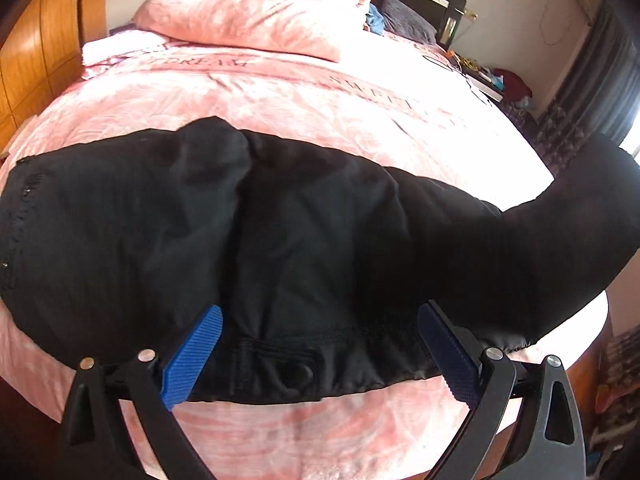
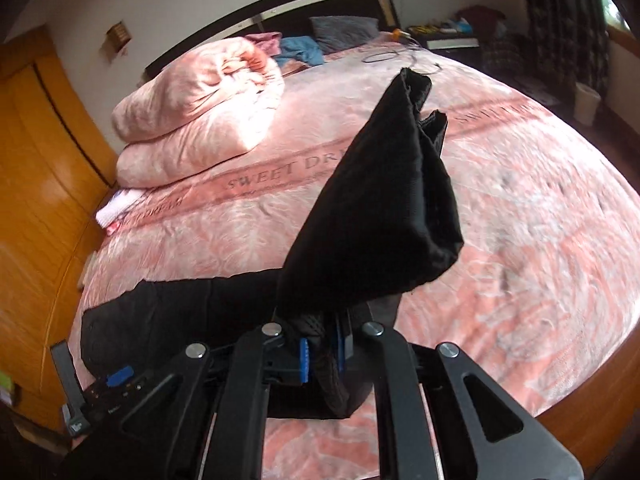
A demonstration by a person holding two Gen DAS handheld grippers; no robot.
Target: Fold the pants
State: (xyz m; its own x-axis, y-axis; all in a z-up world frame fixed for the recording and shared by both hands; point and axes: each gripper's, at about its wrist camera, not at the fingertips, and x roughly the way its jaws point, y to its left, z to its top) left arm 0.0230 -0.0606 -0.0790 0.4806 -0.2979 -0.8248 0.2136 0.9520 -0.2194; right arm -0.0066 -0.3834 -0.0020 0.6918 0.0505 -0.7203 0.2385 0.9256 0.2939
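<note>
The pink bedspread (image 1: 320, 92) fills both views. Black pants (image 1: 240, 232) sprawl across the lower middle of the left wrist view, waistband nearest the camera. Only the right wrist view shows the lifted leg end (image 2: 384, 208) standing up at centre frame, and the folded pink quilt (image 2: 200, 112) at upper left. The left gripper (image 1: 320, 356) has its fingers spread wide around the waistband. The right gripper (image 2: 322, 354) has its fingers pinching the pants fabric.

Bare bedspread (image 2: 520, 216) right of pants (image 2: 376, 208) (folded quilt (image 2: 192, 120) blocks far-left).
</note>
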